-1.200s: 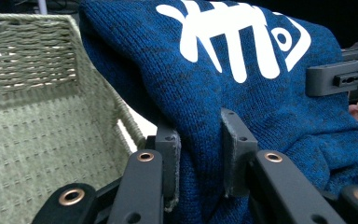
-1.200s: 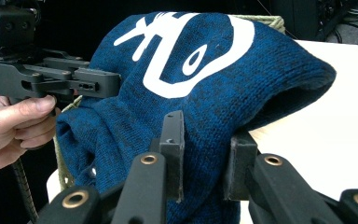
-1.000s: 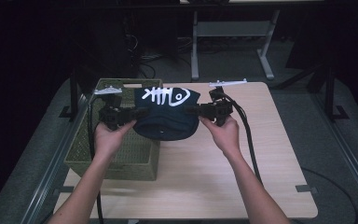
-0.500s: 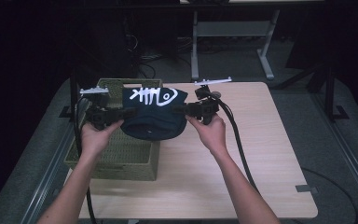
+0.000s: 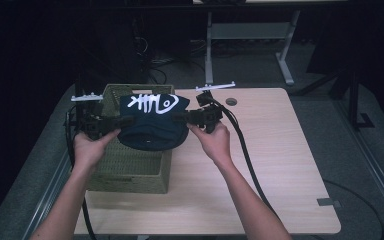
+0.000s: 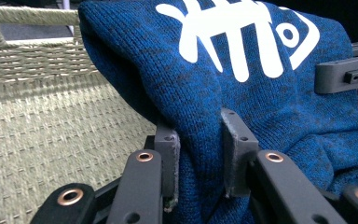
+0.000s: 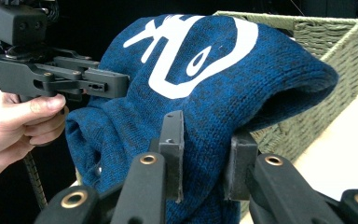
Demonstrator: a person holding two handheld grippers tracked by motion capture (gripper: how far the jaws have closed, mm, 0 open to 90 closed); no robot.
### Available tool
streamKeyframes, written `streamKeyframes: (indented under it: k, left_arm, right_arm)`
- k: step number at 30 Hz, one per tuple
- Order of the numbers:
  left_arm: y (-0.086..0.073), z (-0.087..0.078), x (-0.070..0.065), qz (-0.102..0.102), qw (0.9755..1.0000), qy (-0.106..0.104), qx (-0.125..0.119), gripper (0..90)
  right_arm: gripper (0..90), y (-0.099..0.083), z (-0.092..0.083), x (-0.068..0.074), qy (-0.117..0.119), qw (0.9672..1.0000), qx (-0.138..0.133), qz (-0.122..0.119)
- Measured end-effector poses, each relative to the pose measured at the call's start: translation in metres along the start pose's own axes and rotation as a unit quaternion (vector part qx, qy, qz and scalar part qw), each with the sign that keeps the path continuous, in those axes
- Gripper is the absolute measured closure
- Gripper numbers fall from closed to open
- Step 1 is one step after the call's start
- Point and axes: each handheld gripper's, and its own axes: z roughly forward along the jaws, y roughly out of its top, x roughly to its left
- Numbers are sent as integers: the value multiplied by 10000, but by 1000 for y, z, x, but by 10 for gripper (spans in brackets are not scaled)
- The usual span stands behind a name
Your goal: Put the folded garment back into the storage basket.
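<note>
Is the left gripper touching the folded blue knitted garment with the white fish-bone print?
Touching: in the left gripper view, the left gripper pinches the blue knit garment.

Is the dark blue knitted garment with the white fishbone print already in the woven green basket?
Not yet. The blue knitted garment hangs folded over the woven green basket, pinched by the left gripper and right gripper.

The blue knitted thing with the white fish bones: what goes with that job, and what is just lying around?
Part of the job:
- blue knitted garment with white fish-skeleton print
- woven green basket
- left gripper, shut on the garment
- right gripper, shut on the garment

Just lying about:
- light wooden table
- grey metal desk frame behind
</note>
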Motion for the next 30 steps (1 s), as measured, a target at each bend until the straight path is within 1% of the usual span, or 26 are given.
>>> streamKeyframes:
  k: [7, 12, 13, 14, 21, 25, 28, 29, 30]
  left_arm:
    - [-1, -6, 8, 0, 10000, 29, 2, 711]
    - [-2, -12, 15, 35, 10000, 31, 22, 711]
    - [-3, -13, 15, -14, 10000, 7, 19, 710]
    - [-3, -14, 16, -7, 10000, -12, 12, 709]
    - [-4, -21, 23, 2, 10000, 35, 33, 706]
    - [-6, -24, 27, -52, 10000, 52, 19, 704]
    - [-7, -27, 31, -53, 9999, 76, 42, 703]
    - [-8, -28, 32, -65, 9999, 70, 32, 703]
    - [-9, -29, 34, -66, 9999, 84, 33, 703]
  right_arm:
    - [725, 2, 9, 5, -4, 10000, 29, 2]
    - [725, 3, 17, 7, 44, 10000, 33, -6]
    - [724, 4, 18, 8, 65, 10000, 51, -19]
    - [724, 4, 19, 8, 73, 10000, 39, -21]
    - [723, 5, 27, 10, 125, 9999, 51, 7]
    - [722, 5, 33, 12, 147, 9999, 56, 1]
    - [722, 5, 38, 14, 177, 9998, 73, 25]
    - [722, 6, 40, 14, 180, 9998, 78, -1]
    - [722, 6, 41, 15, 186, 9998, 97, 34]
